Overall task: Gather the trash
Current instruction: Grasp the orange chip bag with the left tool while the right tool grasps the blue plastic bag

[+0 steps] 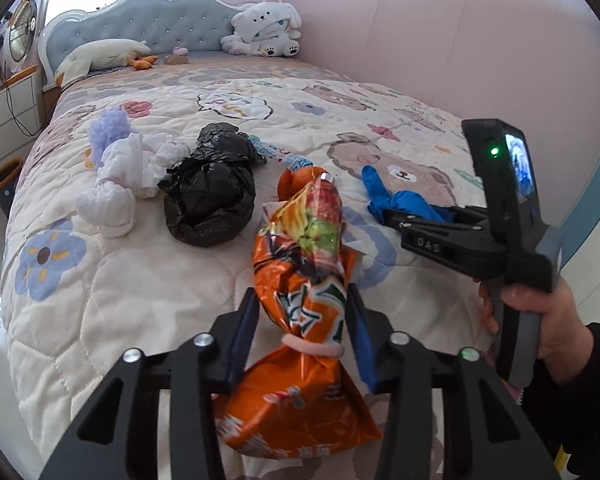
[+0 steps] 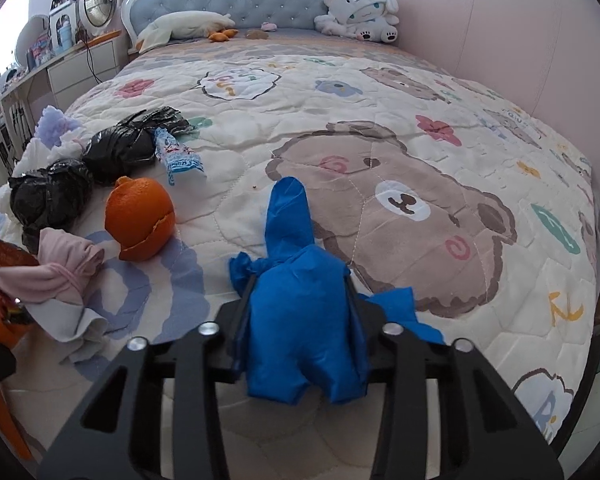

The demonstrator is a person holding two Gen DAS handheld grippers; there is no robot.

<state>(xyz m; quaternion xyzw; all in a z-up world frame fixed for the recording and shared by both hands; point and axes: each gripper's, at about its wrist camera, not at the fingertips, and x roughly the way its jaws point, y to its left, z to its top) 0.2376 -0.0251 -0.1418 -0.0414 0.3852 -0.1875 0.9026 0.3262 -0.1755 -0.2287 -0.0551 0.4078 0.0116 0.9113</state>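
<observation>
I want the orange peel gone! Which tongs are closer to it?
Probably the left. The left tongs pinch the orange snack bag lying right next to the orange peel. The right tongs pinch the blue glove, apart from it.

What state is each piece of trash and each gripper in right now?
Left gripper: shut on snack bag.
Snack bag: crumpled, tied with pink band, lying on quilt.
Right gripper: shut on blue bag.
Blue bag: crumpled, on quilt.
Black bag: knotted, lying loose.
Orange peel: hollow shell, open side down.
White bag: knotted, untouched.
Candy wrapper: flattened, beside black bag.
</observation>
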